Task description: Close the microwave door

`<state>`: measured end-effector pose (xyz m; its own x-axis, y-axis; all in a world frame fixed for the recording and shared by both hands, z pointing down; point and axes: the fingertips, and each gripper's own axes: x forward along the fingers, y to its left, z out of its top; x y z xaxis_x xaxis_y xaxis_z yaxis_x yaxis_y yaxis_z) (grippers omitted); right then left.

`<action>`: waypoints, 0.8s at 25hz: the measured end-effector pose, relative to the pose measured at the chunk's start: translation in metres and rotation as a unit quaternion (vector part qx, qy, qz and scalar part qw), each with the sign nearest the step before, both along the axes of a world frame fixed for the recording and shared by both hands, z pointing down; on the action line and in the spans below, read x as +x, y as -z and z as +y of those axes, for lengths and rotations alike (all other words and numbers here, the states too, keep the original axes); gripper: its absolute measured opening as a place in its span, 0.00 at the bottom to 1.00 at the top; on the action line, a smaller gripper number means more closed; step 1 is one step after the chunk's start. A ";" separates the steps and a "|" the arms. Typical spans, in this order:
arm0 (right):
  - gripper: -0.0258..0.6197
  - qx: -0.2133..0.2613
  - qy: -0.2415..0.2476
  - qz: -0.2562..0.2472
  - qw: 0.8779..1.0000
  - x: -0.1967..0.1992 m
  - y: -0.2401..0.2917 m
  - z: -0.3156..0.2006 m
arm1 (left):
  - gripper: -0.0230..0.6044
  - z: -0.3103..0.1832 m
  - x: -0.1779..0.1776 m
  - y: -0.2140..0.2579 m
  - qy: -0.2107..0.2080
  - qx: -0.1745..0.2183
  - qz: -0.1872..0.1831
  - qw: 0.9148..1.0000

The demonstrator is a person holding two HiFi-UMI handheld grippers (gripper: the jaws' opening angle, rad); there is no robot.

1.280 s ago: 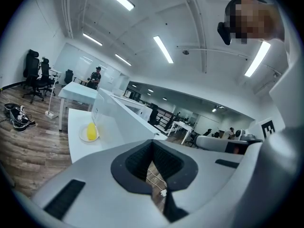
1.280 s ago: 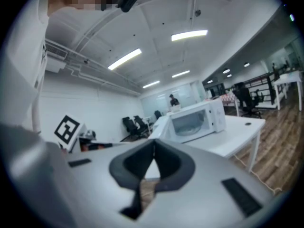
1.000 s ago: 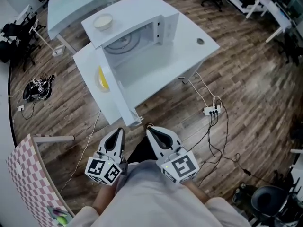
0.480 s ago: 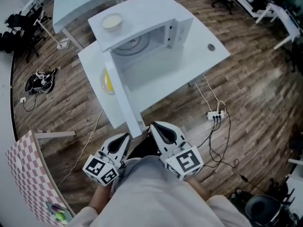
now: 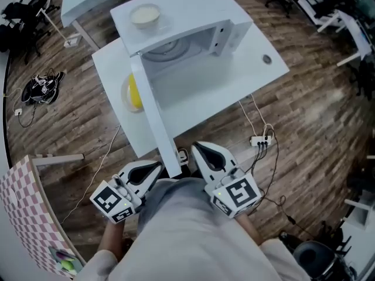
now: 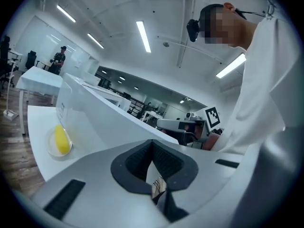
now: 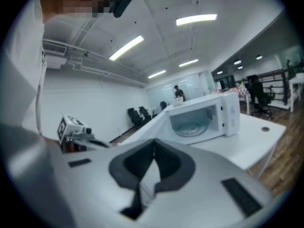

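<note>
A white microwave (image 5: 196, 31) stands on a white table (image 5: 234, 81) with its door (image 5: 153, 119) swung wide open toward me. The cavity shows a glass turntable (image 5: 167, 48). My left gripper (image 5: 155, 167) is shut and empty, low beside the door's free edge. My right gripper (image 5: 198, 148) is shut and empty on the door's other side, by the table's near edge. In the right gripper view the microwave (image 7: 204, 118) lies ahead, past the jaw tips (image 7: 142, 194). The left gripper view looks past its own tips (image 6: 159, 194) along the door's outer face (image 6: 95, 108).
A bowl (image 5: 145, 15) sits on top of the microwave. A yellow object on a clear plate (image 5: 132, 92) lies on the table left of the door. A power strip with cables (image 5: 261, 138) lies on the wood floor at right. A checkered board (image 5: 23, 215) stands at lower left.
The view has drawn closer to the table, and the door's edge now reaches down between the grippers. My left gripper has shifted left. The door's angle looks unchanged.
</note>
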<state>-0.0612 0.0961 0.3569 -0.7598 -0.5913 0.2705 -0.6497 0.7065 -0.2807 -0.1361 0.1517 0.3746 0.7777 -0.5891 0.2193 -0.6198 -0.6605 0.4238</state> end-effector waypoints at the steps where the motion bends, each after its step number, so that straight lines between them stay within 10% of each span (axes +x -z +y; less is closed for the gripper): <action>1: 0.08 -0.001 -0.005 0.001 1.000 0.003 -0.001 -0.004 | 0.06 -0.003 0.002 0.000 -0.007 0.006 -0.002 1.000; 20: 0.08 -0.027 0.006 0.012 1.000 0.011 -0.009 -0.035 | 0.06 -0.013 0.021 0.004 -0.029 -0.002 0.028 0.999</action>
